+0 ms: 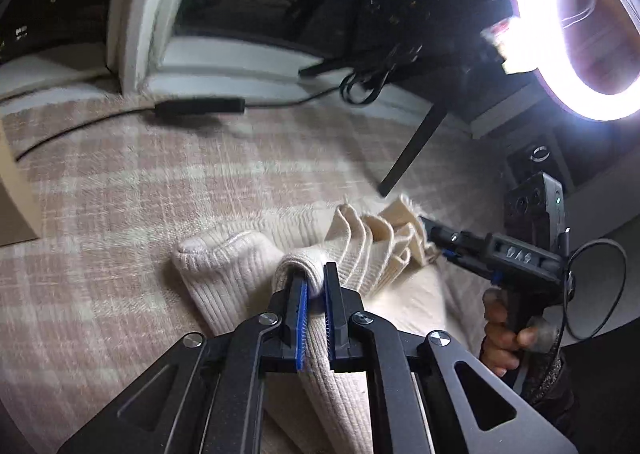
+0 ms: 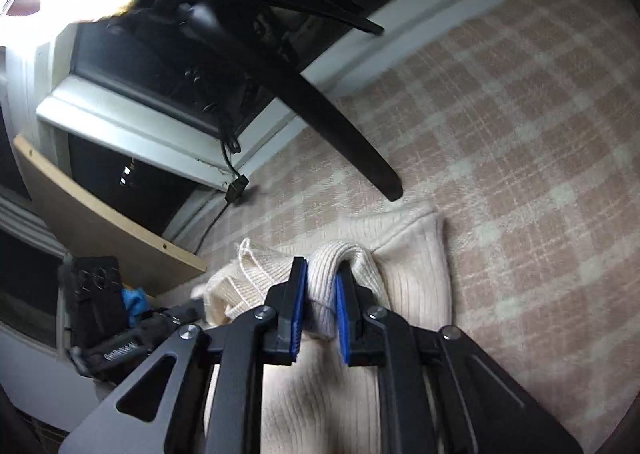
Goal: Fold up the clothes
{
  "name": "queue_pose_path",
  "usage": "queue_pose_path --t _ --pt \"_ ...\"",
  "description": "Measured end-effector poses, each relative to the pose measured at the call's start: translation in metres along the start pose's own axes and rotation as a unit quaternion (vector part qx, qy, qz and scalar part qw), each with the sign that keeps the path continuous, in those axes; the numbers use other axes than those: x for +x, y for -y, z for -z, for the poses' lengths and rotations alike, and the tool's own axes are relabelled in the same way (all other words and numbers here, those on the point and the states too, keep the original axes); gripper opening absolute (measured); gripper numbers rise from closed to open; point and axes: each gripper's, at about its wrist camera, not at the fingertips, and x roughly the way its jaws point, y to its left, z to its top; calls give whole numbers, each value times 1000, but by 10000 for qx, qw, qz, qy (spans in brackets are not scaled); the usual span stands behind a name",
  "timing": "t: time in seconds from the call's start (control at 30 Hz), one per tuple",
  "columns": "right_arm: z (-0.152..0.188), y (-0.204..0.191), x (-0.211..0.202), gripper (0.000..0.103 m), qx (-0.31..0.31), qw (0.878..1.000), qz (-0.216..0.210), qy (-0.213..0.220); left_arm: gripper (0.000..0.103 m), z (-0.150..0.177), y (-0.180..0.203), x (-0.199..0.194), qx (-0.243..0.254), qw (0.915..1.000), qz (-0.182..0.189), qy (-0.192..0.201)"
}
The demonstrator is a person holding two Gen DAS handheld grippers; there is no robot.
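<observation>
Pink-and-cream checked blanket [image 1: 120,190] covers the work surface; white window frame [image 1: 140,14] and dark panes behind, a ring light [image 1: 532,34] glaring at upper right, a black tripod leg [image 2: 344,134] slanting down onto the blanket.

Cream ribbed sweater [image 1: 224,274] lies partly flat on the blanket, with one edge lifted and bunched between the two tools.

Left gripper [image 1: 316,294]: blue pads nearly closed, clamped on a rolled fold of the sweater's ribbed edge. Right gripper [image 2: 322,296]: same, pads pinched on a hump of the knit. In the left view the right tool shows at the far end of the raised edge, a hand [image 1: 504,330] around its handle, cloth pleated in between.

Key relation: the held edge runs roughly side to side between the two grips, and the flat body of the sweater stretches ahead of the fingers and beneath them. Both grips sit about equally near the cloth; neither leads.

Judgement: a fold looks to be in progress, with the gathered edge low over the flat part. The slack pleats between the grips could set down wrinkled unless the hands draw apart first.
</observation>
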Motion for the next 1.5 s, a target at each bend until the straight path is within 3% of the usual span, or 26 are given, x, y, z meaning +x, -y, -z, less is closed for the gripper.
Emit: queue_pose_path --t 0.07,0.13,0.17,0.2,0.23,0.37,0.43,0.53,0.7,0.87,0.9,0.93,0.97,1.1,1.2,1.33,1.43,1.5 --pt "-2 5 -9 20 240 9995 -222 -34 9 -4 -7 -3 -166 9997 160 -17" --pt "-5 10 -17 34 480 9978 -443 -67 13 -7 -10 -10 -253 9995 179 62" --pt "-6 12 -22 43 600 9966 -553 -84 17 -8 -11 -15 -279 9994 159 129" --pt "-7 14 -27 52 715 9952 -667 -91 28 -10 -10 -21 -247 9994 84 246" --pt "-8 16 -35 54 780 9937 -808 -2 30 -10 -10 -27 -218 9992 -3 330" --pt "-2 10 -64 54 345 9969 -608 348 30 -2 -5 -53 -83 9979 -178 611" --pt "12 -7 -68 54 -422 9987 23 270 30 16 3 -64 -33 9974 -245 675" --pt "53 -30 -70 54 -1607 9845 706 -56 30 55 11 -68 -49 9982 -139 575" --pt "105 -26 -76 54 -2142 9709 913 -556 32 109 25 -45 2 10000 -55 43" --pt "113 -11 -74 54 -1937 9771 595 -651 28 116 32 -23 96 9999 -79 -10" --pt "112 -9 -74 49 -1922 9778 568 -604 16 115 33 -21 121 9999 -94 41" --pt "111 -9 -74 40 -1916 9784 543 -560 13 114 35 -21 156 9998 -86 84" --pt "112 -14 -77 21 -1990 9771 530 -542 12 114 38 -23 195 9997 -72 124" --pt "116 -35 -91 15 -2272 9715 475 -472 11 118 53 -45 458 9983 -41 356" --pt "122 -35 -112 15 -2147 9747 297 -541 13 125 44 -36 440 9988 -202 99" --pt "121 -21 -77 29 -2118 9679 895 -1015 26 122 27 -18 150 9989 -404 -169" --pt "105 -25 -83 31 -2202 9686 911 -710 29 104 29 -33 230 9973 -670 190" --pt "92 -32 -92 42 -2354 9662 1001 -318 32 84 31 -41 348 9948 -845 441"
